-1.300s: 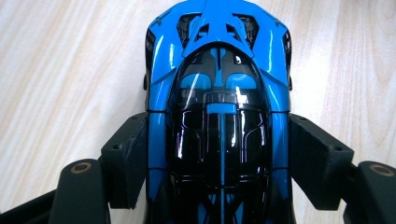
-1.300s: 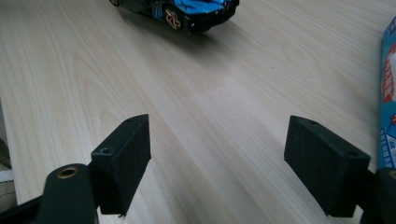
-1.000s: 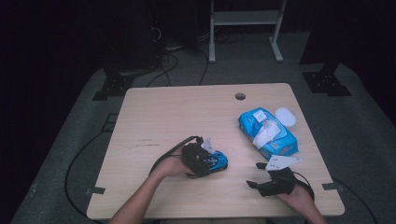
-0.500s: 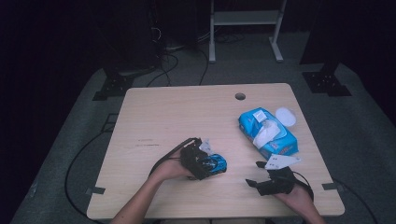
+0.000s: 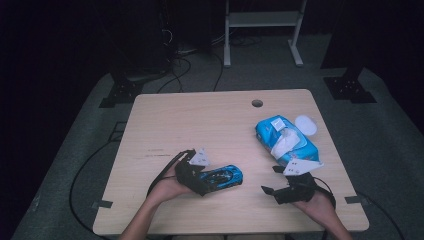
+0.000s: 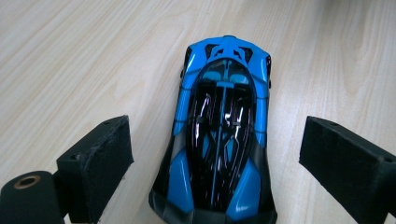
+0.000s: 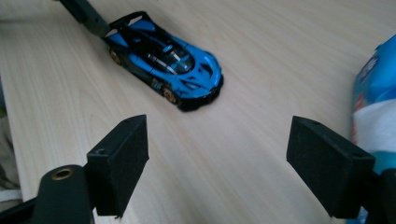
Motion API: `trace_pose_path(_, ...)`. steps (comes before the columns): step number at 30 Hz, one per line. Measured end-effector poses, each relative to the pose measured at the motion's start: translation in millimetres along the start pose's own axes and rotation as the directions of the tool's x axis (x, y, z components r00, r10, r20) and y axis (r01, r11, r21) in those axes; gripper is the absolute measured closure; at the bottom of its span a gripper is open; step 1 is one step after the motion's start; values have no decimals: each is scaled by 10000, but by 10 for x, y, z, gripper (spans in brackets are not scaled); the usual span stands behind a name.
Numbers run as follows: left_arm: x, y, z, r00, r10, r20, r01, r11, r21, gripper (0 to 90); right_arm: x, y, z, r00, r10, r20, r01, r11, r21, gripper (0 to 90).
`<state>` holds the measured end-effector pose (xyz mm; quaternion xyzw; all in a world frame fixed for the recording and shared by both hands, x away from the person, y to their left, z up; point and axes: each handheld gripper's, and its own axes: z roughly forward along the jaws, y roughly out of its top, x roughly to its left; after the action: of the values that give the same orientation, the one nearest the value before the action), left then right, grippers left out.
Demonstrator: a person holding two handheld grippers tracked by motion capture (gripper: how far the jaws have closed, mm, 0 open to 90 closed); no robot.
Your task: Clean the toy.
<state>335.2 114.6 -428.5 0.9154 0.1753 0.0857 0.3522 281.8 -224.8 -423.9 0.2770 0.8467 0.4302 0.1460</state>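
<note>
Glossy blue toy car (image 6: 219, 140) on pale woodgrain table (image 6: 70, 60)

A blue pack of wet wipes (image 5: 286, 141) lies on the pale wooden tabletop (image 5: 200, 125) toward three o'clock, a white wipe pulled up from its open flap. Just beside it, toward one o'clock, sits a round white lid (image 5: 305, 124). A small cable hole (image 5: 257, 103) pierces the tabletop at twelve o'clock. Beyond it stands a white metal frame (image 5: 262, 20) on the grey floor.
</note>
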Motion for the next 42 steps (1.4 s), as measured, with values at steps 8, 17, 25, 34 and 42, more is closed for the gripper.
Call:
trace_pose_path(8,55,-145,-33,9987,-484,-135,478,9981,-382,85,-207,192,-41,10000,-42,-65,42,10000,83,194)
trace_pose_path(17,40,-138,-12,9995,-295,-82,293,9991,-314,85,-571,312,-164,9923,374,1180,-358,9992,-152,212)
trace_pose_path(25,38,-161,-24,9998,-142,-107,138,9990,-432,85,-863,292,-98,9684,508,2441,-606,9976,330,217)
trace_pose_path(34,61,-202,-20,9999,-96,-133,90,9991,-405,85,-1065,272,101,9495,544,3090,-837,9931,824,264)
trace_pose_path(42,85,-240,-21,9997,-142,-214,133,9991,-395,86,-1136,158,192,9443,1067,3113,-1420,9855,928,408)
